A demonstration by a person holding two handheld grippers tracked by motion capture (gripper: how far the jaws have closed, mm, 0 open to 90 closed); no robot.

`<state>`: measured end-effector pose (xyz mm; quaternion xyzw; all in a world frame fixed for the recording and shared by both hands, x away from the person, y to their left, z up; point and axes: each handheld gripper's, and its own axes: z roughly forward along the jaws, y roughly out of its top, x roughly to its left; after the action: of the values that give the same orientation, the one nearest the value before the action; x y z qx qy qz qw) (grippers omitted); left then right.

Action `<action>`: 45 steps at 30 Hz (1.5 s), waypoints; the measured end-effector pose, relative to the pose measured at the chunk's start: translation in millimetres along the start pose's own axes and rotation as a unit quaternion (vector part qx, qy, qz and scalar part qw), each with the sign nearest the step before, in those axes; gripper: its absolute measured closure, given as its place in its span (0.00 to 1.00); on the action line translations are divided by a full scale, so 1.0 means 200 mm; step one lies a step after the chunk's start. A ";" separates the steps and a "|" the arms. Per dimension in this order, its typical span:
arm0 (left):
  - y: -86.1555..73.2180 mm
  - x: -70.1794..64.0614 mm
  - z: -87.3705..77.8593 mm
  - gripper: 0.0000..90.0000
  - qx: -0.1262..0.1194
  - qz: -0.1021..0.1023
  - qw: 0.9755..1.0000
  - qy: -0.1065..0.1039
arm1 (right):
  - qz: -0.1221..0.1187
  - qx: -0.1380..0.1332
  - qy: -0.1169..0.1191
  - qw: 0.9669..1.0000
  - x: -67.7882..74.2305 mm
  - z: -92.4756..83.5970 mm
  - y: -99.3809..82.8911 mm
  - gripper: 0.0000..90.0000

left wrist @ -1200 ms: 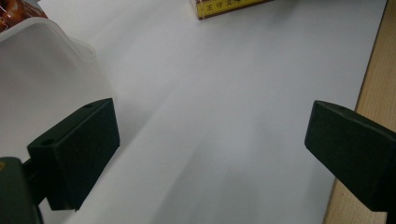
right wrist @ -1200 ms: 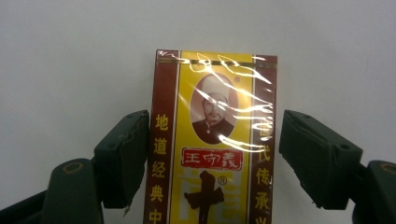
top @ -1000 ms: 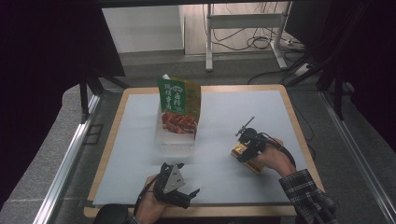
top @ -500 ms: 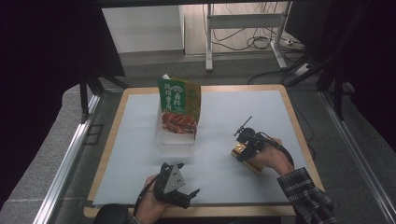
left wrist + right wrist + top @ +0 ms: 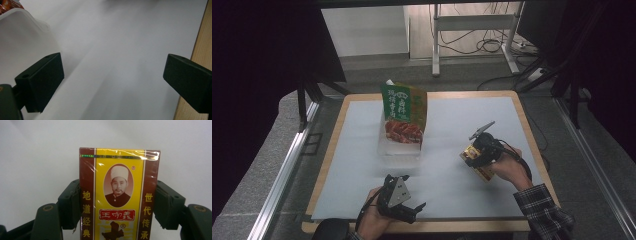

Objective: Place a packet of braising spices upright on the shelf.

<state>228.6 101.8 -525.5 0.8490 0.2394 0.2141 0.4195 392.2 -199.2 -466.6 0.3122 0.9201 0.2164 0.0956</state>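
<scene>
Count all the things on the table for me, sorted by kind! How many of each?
Green snack bag, standing in the tub: 1
Clear plastic tub: 1
Yellow and brown box, held between the jaws of the right gripper: 1
Total: 3

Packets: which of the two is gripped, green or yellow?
The yellow-and-brown box: the right gripper has closed its jaws on both its sides, lifted off the mat. The green pouch stands untouched in the clear tub.
</scene>
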 end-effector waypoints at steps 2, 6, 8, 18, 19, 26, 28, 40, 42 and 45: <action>0.00 0.00 0.00 0.03 0.000 0.000 1.000 0.000 | 0.000 -0.018 -0.001 1.000 0.00 -0.02 0.00 0.35; 0.00 0.00 0.00 0.03 -0.001 -0.002 1.000 0.000 | -0.002 -0.046 0.000 0.999 0.01 -0.05 0.01 0.35; 0.00 0.00 0.00 0.03 -0.001 -0.003 1.000 0.001 | -0.003 -0.059 -0.002 0.998 0.02 -0.06 0.01 0.35; 0.00 0.01 -0.01 0.03 0.001 0.001 1.000 0.002 | 0.002 -0.123 0.010 0.992 0.03 -0.10 0.03 0.35; 0.00 0.01 -0.01 0.03 0.003 0.003 1.000 0.002 | 0.002 -0.131 0.013 0.991 0.03 -0.10 0.03 0.35; 0.00 0.01 -0.01 0.03 -0.002 -0.004 1.000 0.003 | 0.008 -0.175 0.024 0.984 0.04 -0.13 0.05 0.35; 0.00 0.01 -0.01 0.03 -0.002 -0.005 1.000 0.003 | 0.009 -0.188 0.030 0.982 0.05 -0.14 0.06 0.35; 0.00 0.01 -0.02 0.03 -0.008 -0.011 1.000 0.001 | -0.011 -0.258 0.045 0.965 0.10 -0.16 0.13 0.35; 0.00 0.02 -0.02 0.03 -0.010 -0.015 1.000 0.001 | -0.013 -0.266 0.050 0.963 0.11 -0.15 0.15 0.35; 0.00 0.02 -0.03 0.03 -0.010 -0.017 1.000 -0.001 | -0.016 -0.277 0.054 0.959 0.13 -0.15 0.17 0.35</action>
<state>228.7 107.6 -522.8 0.8409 0.2516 0.2085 0.4314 380.5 -168.7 -425.6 0.2462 0.8330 0.4776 0.1319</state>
